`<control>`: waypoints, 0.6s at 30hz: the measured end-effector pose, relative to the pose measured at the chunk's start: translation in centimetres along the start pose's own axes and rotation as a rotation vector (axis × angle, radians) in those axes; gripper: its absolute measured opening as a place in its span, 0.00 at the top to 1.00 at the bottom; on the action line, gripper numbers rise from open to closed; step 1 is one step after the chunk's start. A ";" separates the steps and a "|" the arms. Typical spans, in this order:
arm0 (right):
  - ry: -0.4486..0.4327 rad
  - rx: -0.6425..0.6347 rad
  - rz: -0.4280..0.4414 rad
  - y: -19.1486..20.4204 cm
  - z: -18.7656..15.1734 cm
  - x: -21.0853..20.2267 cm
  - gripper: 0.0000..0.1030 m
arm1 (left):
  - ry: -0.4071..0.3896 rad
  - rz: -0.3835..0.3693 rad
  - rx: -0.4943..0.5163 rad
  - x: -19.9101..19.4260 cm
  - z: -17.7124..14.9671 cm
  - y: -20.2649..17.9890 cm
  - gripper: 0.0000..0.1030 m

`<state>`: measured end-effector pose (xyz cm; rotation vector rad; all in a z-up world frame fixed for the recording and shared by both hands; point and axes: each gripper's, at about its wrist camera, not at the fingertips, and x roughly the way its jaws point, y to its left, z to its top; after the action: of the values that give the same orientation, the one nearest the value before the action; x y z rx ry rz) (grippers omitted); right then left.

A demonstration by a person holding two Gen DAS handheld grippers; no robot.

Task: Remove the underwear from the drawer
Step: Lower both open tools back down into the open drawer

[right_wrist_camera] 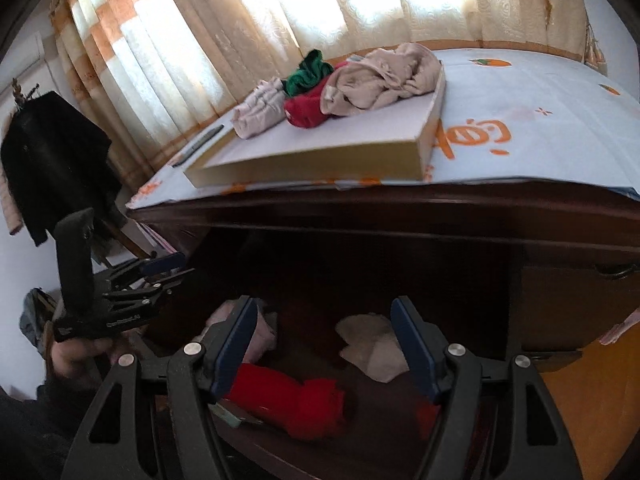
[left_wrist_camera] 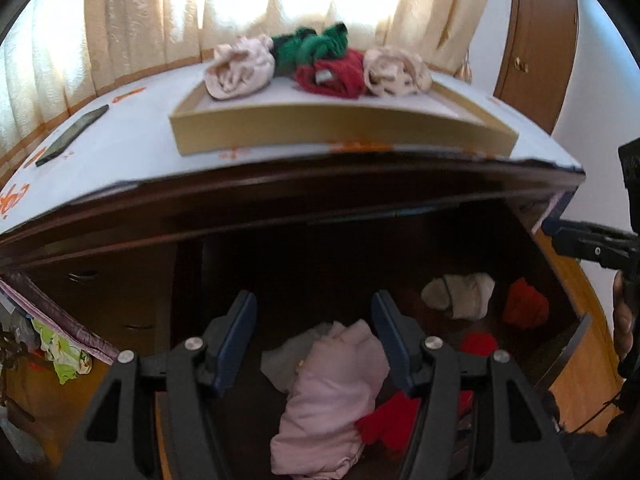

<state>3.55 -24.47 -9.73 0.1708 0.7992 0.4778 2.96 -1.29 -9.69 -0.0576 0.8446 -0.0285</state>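
1. Both tongs stand open with nothing between the pads: the left gripper (left_wrist_camera: 316,340) hangs over a pale pink garment (left_wrist_camera: 328,396), and the right gripper (right_wrist_camera: 324,344) over a red garment (right_wrist_camera: 292,396). Neither pad touches cloth yet.

2. Done, as I judge it: several pieces of underwear lie already in the shallow tray (left_wrist_camera: 320,132) on the desk top, namely two beige bundles, a green piece (left_wrist_camera: 316,46) and a dark red piece (left_wrist_camera: 332,74).

3. Left to do: the open drawer (right_wrist_camera: 320,448) holds more pieces. I see the pink one near and to the left, red pieces near the middle and right, and a whitish piece (right_wrist_camera: 372,344) farther back. So the task looks about half done.

4. Edges: the dark front edge of the desk top (left_wrist_camera: 280,196) overhangs the drawer, just above the far part of it. A lift straight up from the far pieces could meet this edge; I would pull toward the near side first.

5. Open room: the near half of the tray floor is bare, so there is place for more. A dark phone (left_wrist_camera: 72,136) lies at the far left of the desk, well apart from the tray.
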 end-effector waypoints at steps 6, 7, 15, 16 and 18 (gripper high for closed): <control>0.018 0.006 -0.019 -0.8 -1.3 0.9 0.31 | 0.034 0.002 0.009 0.8 -0.5 -0.1 0.40; 0.024 0.004 -0.027 -0.9 -1.5 1.1 0.31 | 0.038 0.003 0.010 0.9 -0.6 -0.2 0.40; 0.046 -0.002 -0.076 -2.2 -2.5 1.6 0.31 | 0.081 0.013 0.030 2.0 -1.1 -0.5 0.36; 0.047 -0.007 -0.088 -2.3 -2.6 1.6 0.31 | 0.082 0.014 0.031 2.1 -1.2 -0.6 0.36; 0.046 -0.021 -0.112 -2.4 -2.8 1.6 0.31 | 0.087 0.015 0.032 2.3 -1.2 -0.6 0.36</control>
<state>3.34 -25.90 -13.46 0.0953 0.8433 0.3855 3.53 -2.05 -12.17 -0.0199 0.9313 -0.0309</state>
